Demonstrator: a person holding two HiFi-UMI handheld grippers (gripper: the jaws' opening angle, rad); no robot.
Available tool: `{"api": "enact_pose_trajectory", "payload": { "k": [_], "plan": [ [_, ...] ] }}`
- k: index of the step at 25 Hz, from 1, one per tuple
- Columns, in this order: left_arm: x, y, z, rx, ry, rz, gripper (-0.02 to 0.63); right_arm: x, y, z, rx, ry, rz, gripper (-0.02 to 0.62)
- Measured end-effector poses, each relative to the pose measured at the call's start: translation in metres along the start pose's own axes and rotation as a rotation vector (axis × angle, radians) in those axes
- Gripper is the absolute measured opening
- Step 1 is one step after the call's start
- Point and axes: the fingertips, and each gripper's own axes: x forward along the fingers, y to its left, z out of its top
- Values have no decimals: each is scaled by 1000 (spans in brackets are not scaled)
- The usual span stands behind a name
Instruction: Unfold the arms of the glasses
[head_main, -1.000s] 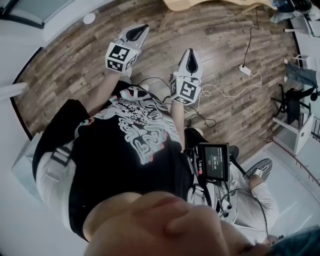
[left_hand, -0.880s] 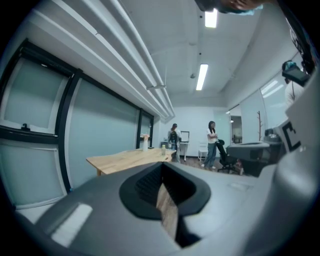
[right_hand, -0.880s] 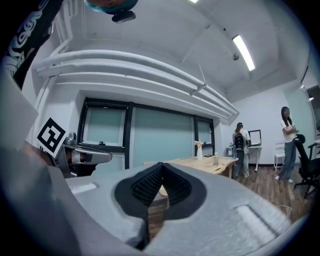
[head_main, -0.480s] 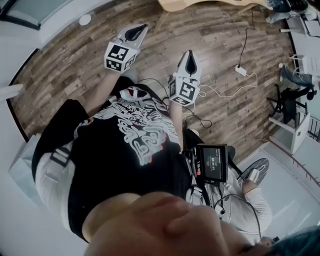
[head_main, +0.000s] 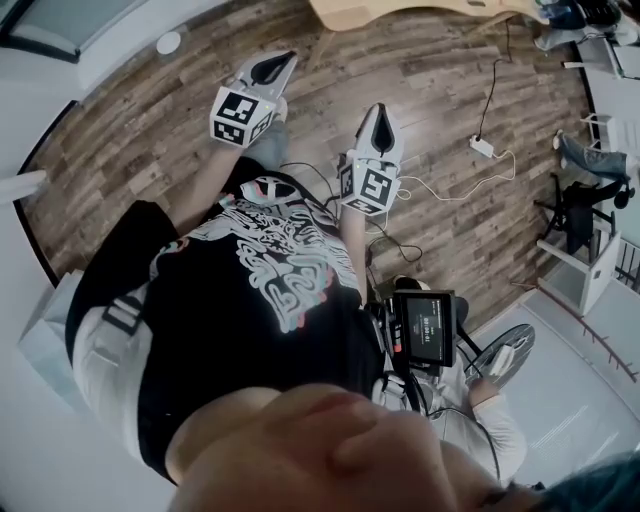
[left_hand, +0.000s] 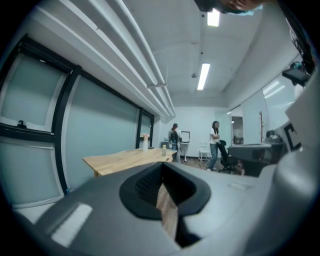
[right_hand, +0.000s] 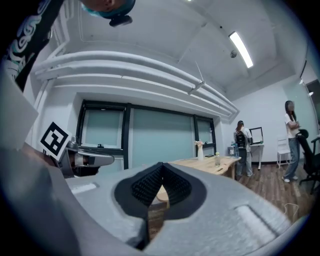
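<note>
No glasses show in any view. In the head view my left gripper (head_main: 283, 60) is held out over the wooden floor, with its marker cube (head_main: 240, 112) nearer me. To its right my right gripper (head_main: 378, 110) points the same way. Both are shut with nothing between the jaws. The left gripper view has the left gripper (left_hand: 162, 169) aimed across the room, its jaws meeting at the tips. In the right gripper view the right gripper (right_hand: 160, 167) is likewise shut and empty, and the left gripper's marker cube (right_hand: 54, 140) shows at the left edge.
A light wooden table (head_main: 400, 10) stands ahead, seen with a bottle in the gripper views (left_hand: 127, 159) (right_hand: 210, 162). A power strip (head_main: 482, 146) and cables lie on the floor. An office chair (head_main: 585, 205) is at the right. Two people (left_hand: 215, 142) stand far back.
Both grippers sit slightly lower in the head view than a second ago. They stay shut and empty.
</note>
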Motion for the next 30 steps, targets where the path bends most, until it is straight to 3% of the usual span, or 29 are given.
{"api": "enact_pose_trajectory", "payload": {
  "k": [11, 22, 30],
  "plan": [
    [115, 60, 1, -6, 27, -4, -11, 127, -43, -26, 16, 82, -2, -2],
    [247, 166, 12, -33, 69, -9, -11, 297, -72, -21, 17, 119, 2, -2],
    [318, 216, 19, -31, 78, -44, -11, 373, -93, -28, 22, 151, -33, -2]
  ]
}}
